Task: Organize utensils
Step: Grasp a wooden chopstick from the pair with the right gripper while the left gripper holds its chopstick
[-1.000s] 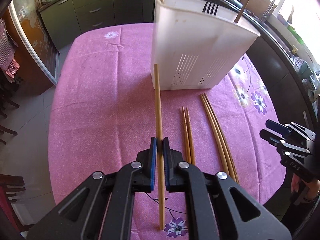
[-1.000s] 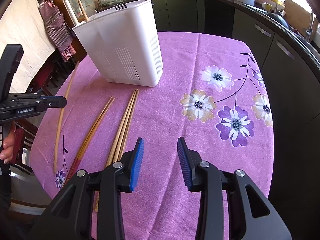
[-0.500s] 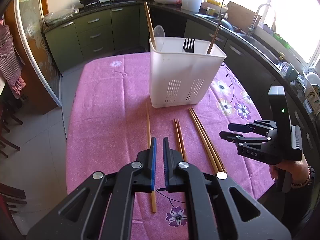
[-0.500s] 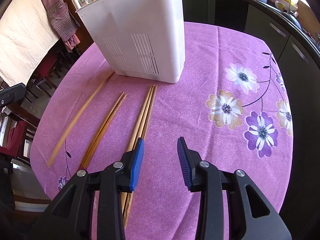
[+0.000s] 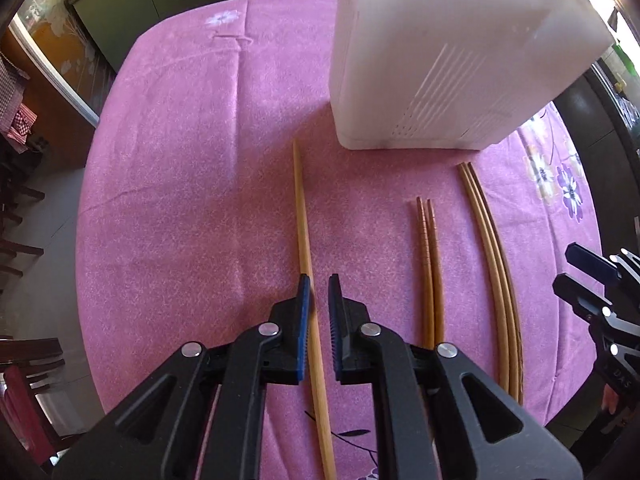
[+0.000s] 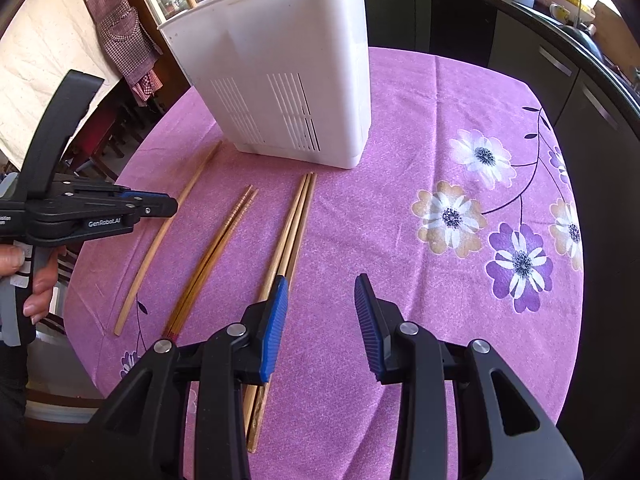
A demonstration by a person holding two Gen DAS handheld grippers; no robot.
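Far left, the single pale chopstick (image 5: 306, 256) lies flat on the pink tablecloth (image 5: 180, 184), and the left gripper (image 5: 318, 280) straddles it, pads parted, nothing clamped. Next, a ridged brown chopstick pair (image 6: 218, 248), then the long bamboo chopsticks (image 6: 292, 224), all pointing at the white utensil caddy (image 6: 288, 72). The right gripper (image 6: 322, 280) hovers wide apart just beside them, likely lining up a pick.

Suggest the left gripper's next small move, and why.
Probably close the left gripper on the single chopstick. Its jaws are slightly apart with the stick running between them, lying flat on the tablecloth just short of the white holder. The right gripper hangs open, empty.
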